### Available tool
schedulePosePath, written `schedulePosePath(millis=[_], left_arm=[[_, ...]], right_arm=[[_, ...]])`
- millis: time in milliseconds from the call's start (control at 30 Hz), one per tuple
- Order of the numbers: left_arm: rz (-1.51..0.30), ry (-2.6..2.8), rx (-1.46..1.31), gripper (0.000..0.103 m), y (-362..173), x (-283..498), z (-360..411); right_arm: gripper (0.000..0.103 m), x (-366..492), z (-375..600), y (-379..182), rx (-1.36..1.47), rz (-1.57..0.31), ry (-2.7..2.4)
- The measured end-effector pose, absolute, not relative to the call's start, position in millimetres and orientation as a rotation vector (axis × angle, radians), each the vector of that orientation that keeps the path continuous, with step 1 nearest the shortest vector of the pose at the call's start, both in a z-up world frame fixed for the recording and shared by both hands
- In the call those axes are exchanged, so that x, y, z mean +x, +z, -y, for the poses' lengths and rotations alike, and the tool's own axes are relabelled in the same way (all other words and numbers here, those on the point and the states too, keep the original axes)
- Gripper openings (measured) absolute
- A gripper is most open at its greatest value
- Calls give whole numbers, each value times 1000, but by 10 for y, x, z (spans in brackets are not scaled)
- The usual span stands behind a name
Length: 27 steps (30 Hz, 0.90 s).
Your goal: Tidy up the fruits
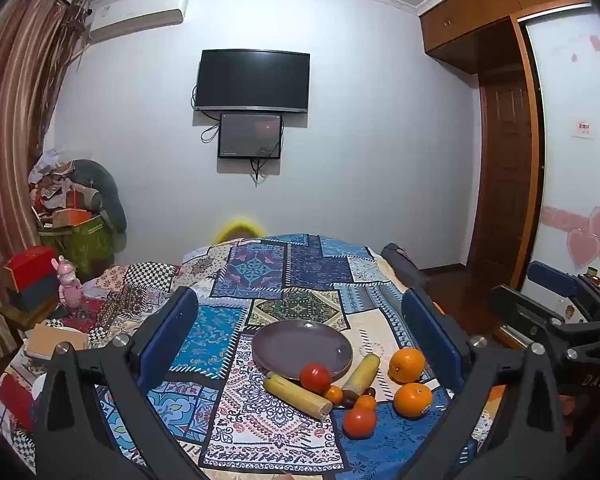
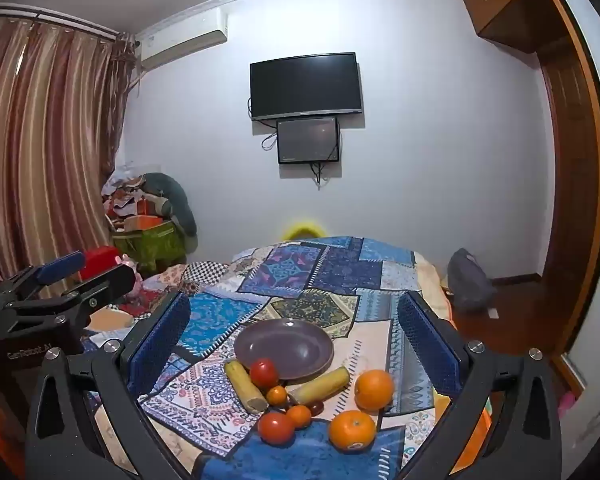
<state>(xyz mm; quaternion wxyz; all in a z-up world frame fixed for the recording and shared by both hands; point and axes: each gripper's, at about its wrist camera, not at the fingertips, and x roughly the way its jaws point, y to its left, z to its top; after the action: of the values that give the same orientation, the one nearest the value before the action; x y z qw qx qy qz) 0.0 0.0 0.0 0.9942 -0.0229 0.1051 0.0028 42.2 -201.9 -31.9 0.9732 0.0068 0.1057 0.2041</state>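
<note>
two claws, your left [image 1: 300, 308] and right [image 2: 294, 312], gape wide, holding nothing | fruits [image 2: 312, 396] beside plate [image 2: 260, 340] on cloth [image 2: 300, 272] | dark small fruit [image 2: 315, 407] half hidden, unclear

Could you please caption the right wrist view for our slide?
Open right gripper faces an empty purple plate with oranges, tomatoes and bananas beside it.

Even, cool indoor light, moderately bright; shadows soft. Heavy fisheye bending and black vignette at the edges. Centre sharp, slight compression blur.
</note>
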Motion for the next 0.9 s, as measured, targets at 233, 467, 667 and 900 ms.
schedulePosePath(millis=[233,467,667,900], left_arm=[[-219,5,-49,103,6,-4,1],[-216,5,-46,103,-36,-10,44],[-213,-4,-51,103,-19,14,16],[-207,-2,-44,103,-15,-1,25]], right_arm=[[103,370,2002,-310,20,-199,416],[103,417,2006,-331,15,-207,419],[103,405,2007,-311,15,-205,417],[103,415,2004,-292,15,-203,412]])
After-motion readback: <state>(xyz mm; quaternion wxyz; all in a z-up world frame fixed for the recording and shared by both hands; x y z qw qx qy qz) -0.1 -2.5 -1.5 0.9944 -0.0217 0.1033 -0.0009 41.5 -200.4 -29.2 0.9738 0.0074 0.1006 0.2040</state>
